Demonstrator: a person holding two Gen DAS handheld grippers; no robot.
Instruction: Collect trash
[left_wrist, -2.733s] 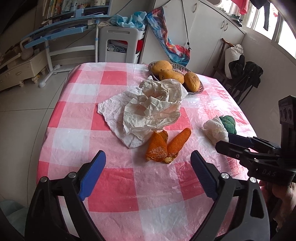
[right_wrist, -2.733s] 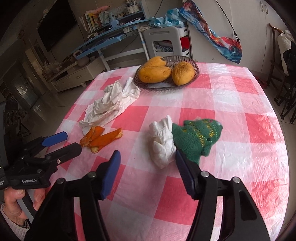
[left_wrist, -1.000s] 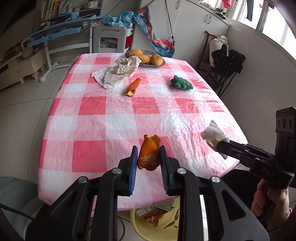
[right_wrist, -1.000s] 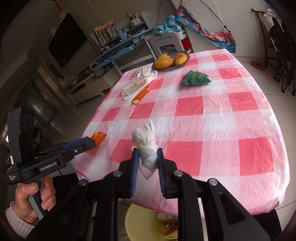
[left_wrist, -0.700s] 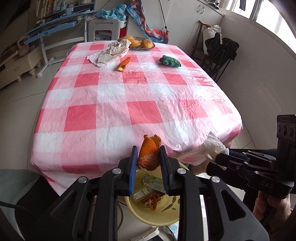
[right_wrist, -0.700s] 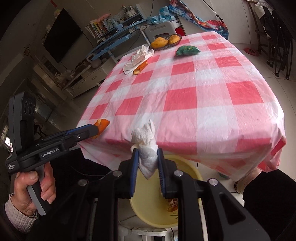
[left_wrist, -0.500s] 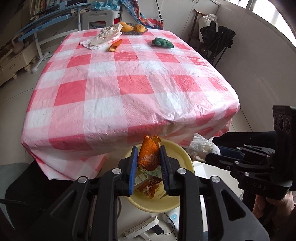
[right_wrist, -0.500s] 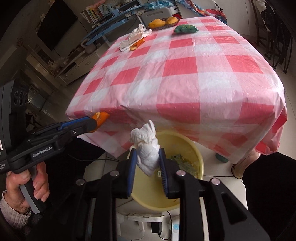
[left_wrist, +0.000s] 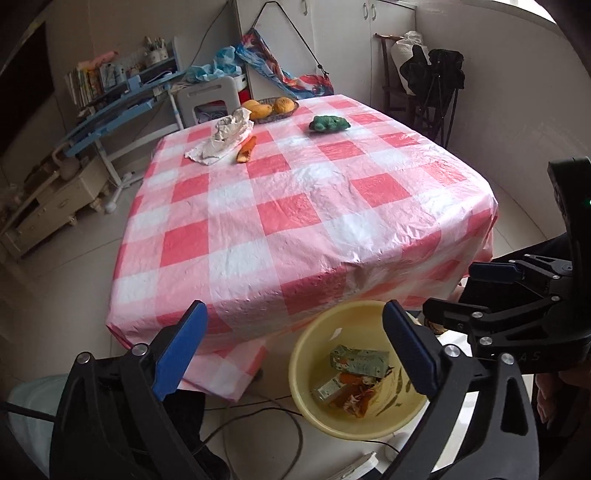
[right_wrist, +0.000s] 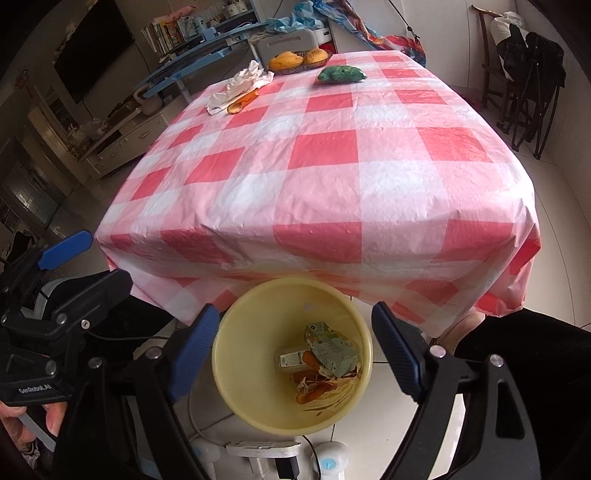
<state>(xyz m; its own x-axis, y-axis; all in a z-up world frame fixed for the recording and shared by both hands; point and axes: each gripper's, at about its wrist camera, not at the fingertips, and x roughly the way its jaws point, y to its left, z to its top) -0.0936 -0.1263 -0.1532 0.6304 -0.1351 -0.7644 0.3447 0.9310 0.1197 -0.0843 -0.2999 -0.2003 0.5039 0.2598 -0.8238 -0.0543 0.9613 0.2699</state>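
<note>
- My left gripper hangs over the floor beside the bin; its jaws are opening, already wide, with nothing between them.
- My right gripper hangs directly over the bin; its jaws are opening too, and they are empty.
- Bin: yellow, on the floor just below the near edge of the table. Inside lie cartons and orange peel. I cannot make out any tissue in it.
- On the table, far end: crumpled paper with one peel touching its edge. Both count as trash, by my reading.
- Also there: a fruit basket and a green knitted item, well apart from the paper. I judge neither to be trash.
- Assessment: part done. Paper and peel outstanding; both hands free for them.
</note>
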